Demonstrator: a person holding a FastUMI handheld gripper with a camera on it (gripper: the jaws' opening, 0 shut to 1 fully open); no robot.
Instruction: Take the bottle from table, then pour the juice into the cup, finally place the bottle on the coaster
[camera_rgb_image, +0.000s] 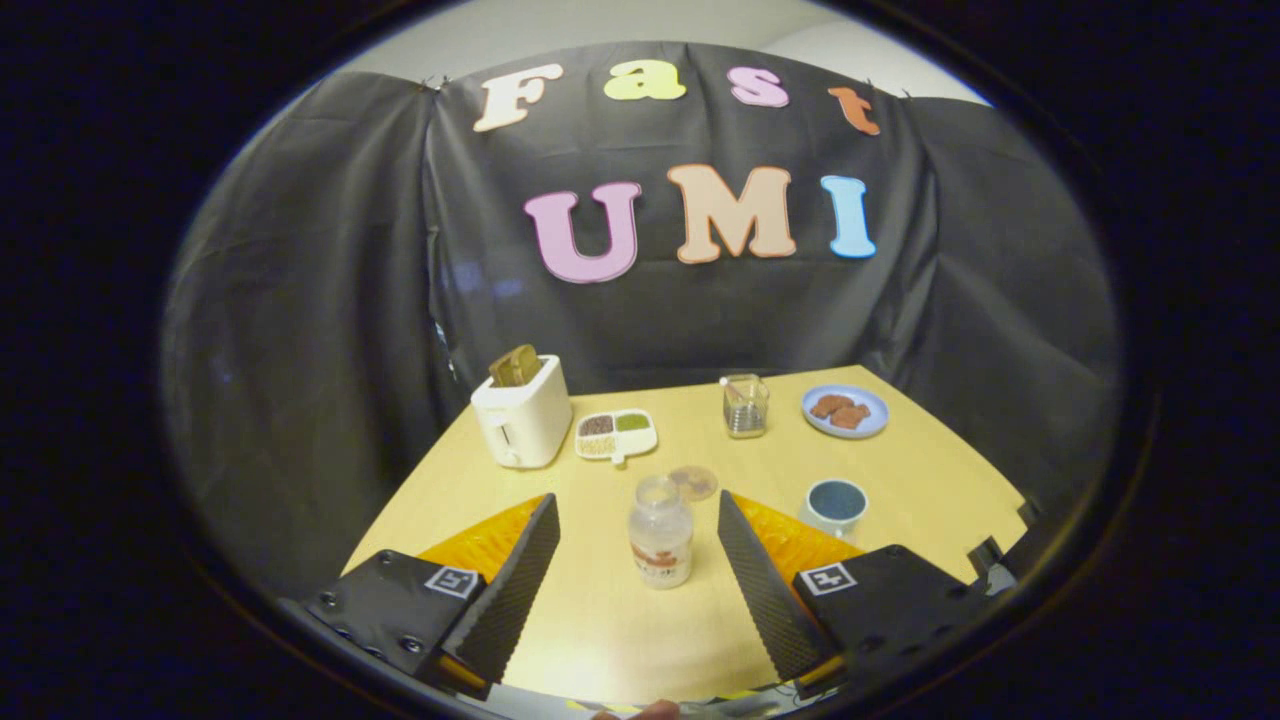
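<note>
A small clear bottle (660, 532) with a label stands upright on the wooden table (930, 470), between my fingertips and a little ahead of them. My gripper (638, 506) is open, its fingers wide on either side of the bottle and not touching it. Just beyond the bottle lies a round brownish coaster (693, 482). A white cup (835, 505) with a dark blue inside stands beyond the right finger, to the right of the bottle.
At the back left stands a white toaster (522, 412) with toast in it, a divided dish (615, 434) of grains beside it. A glass container (745, 405) and a blue plate (845, 410) of brown pieces sit at the back right. Black cloth walls the table.
</note>
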